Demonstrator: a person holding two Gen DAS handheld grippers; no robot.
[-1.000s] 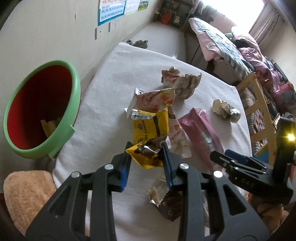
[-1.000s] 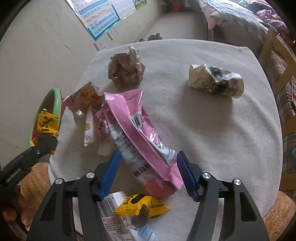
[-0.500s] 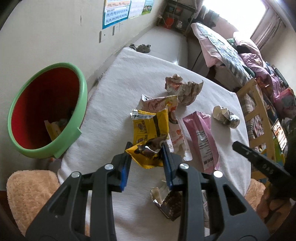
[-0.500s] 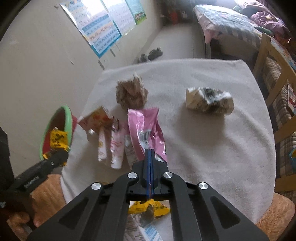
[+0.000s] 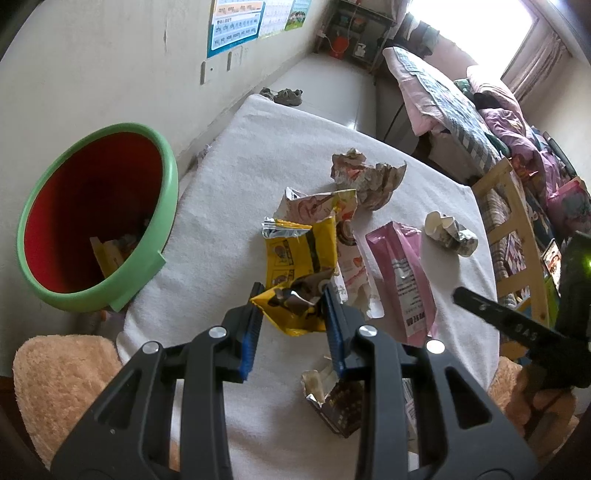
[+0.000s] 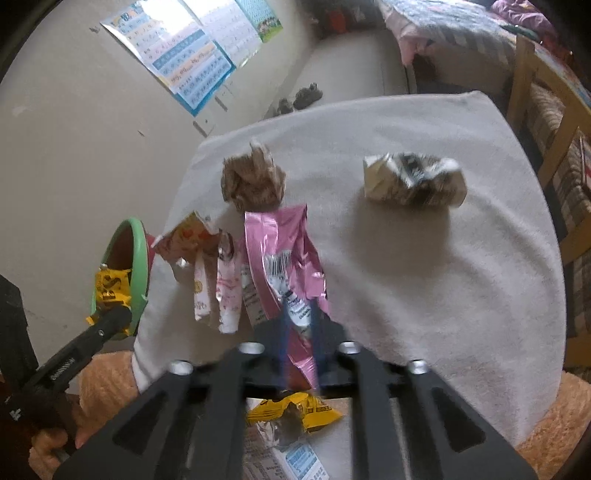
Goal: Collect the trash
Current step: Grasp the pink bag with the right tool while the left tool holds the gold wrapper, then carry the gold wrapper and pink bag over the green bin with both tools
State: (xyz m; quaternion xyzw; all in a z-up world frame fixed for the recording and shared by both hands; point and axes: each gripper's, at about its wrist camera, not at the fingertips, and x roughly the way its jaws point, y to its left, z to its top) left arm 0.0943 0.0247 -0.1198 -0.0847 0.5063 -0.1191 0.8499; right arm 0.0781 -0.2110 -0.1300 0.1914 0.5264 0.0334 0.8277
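1. Left gripper [image 5: 291, 310]: jaws narrow, clamped on the crumpled lower end of a yellow wrapper [image 5: 299, 266]. The wrapper is clear of the cloth and sticks up ahead of the pads.
2. Right gripper [image 6: 299, 332]: jaws opening with a small gap. The pink bag [image 6: 280, 258] lies in line between them and runs forward. It looks flat on the cloth, and I see no pad pressing on it.
3. Bin [image 5: 166, 192]: one, green outside and red inside, ahead-left of the left gripper off the table edge. Some scraps lie at the bottom.
4. Loose trash on the table:
   - One crumpled paper ball [image 5: 365, 177], far ahead.
   - One crushed printed carton [image 5: 450, 232], ahead-right.
   - One orange-cream wrapper [image 5: 317, 203], just beyond the held one.
   - A couple of white-pink sachets [image 5: 351, 269] beside the pink bag; I can't count them exactly.
   - One torn brown wrapper [image 5: 336, 406] under the left gripper.
   - A second yellow wrapper [image 6: 291, 406] and one white-blue pack [image 6: 303, 458] under the right gripper.
5. Writing:
   - There is a barcode and small print on the pink bag, too small to read.
   - The wall posters [image 5: 236, 26] carry rows of characters, not legible.
   - Embossed letters on the right gripper's finger are only partly readable.
6. Surface and room:
   - The table [image 5: 258, 147] is covered with an off-white towel-like cloth.
   - Tan plush seats [image 5: 62, 376] sit at the near corners.
   - The wall is cream. Also in the room: a pair of shoes on the floor, a bed with bedding, a wooden chair and a bright window.
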